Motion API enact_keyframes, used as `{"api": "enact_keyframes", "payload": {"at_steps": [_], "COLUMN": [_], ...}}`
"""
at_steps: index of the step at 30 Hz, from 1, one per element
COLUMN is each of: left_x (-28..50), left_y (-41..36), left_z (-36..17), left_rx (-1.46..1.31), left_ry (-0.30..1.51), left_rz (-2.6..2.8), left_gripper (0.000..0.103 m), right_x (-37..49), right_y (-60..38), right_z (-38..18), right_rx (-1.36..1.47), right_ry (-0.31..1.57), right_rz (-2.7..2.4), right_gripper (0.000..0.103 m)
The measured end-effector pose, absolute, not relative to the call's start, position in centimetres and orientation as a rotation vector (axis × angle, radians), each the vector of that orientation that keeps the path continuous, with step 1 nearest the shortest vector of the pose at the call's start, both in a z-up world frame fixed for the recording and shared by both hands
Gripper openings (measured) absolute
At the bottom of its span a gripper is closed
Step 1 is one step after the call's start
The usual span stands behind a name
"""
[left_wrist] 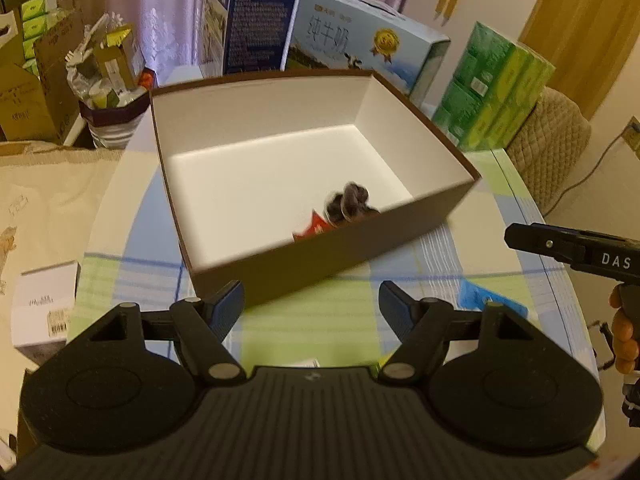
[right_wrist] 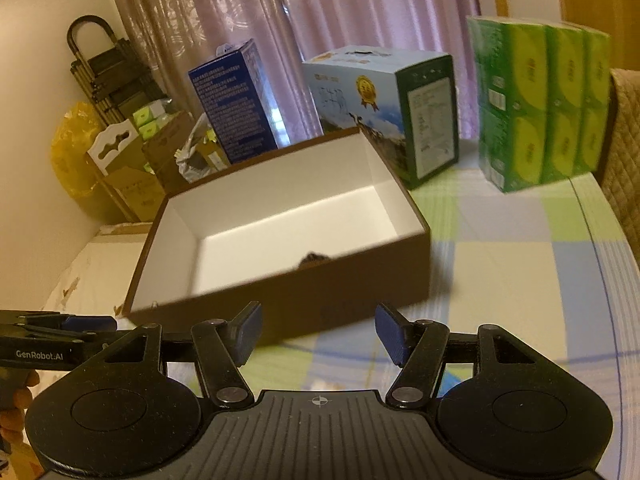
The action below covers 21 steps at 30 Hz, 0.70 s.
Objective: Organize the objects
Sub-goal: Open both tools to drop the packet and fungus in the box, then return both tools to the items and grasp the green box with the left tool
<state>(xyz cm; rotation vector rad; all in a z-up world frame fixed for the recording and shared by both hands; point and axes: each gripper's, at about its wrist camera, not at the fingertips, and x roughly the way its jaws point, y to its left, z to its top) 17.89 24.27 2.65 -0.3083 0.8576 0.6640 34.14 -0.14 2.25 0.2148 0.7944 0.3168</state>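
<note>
A brown box (left_wrist: 320, 256) with a white inside sits on the checked tablecloth. A dark knotted item (left_wrist: 350, 202) and a red packet (left_wrist: 314, 229) lie in its near right corner. My left gripper (left_wrist: 310, 312) hangs open just before the box's near wall, nothing between its fingers. In the right wrist view the same box (right_wrist: 288, 304) lies ahead, and only the dark item's top (right_wrist: 314, 259) peeks over the wall. My right gripper (right_wrist: 318, 338) is open and empty in front of that wall. It also shows at the right edge of the left wrist view, as a black body (left_wrist: 576, 246).
Behind the box stand a pale blue milk carton (left_wrist: 360, 46), a dark blue carton (right_wrist: 234, 100) and a green tissue pack (right_wrist: 540, 108). A white small box (left_wrist: 44, 308) sits at the left table edge. A blue packet (left_wrist: 480, 298) lies beside my left gripper's right finger.
</note>
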Motion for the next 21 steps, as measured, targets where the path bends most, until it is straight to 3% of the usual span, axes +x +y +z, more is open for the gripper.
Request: {"api": "enact_keyframes", "payload": {"at_steps": [21], "left_x": [15.2], "left_y": [15.9], "left_z": [-2.4], "left_rx": [-0.381], "left_ry": [0.943], "left_rz": [0.772], "left_gripper": [0.070], "right_x": [25.6], "right_y": [-4.3], "right_z": [-0.6], "right_rx": [0.163], "right_ry": [0.869], "right_rz": [0.373], "right_gripper": [0.059]}}
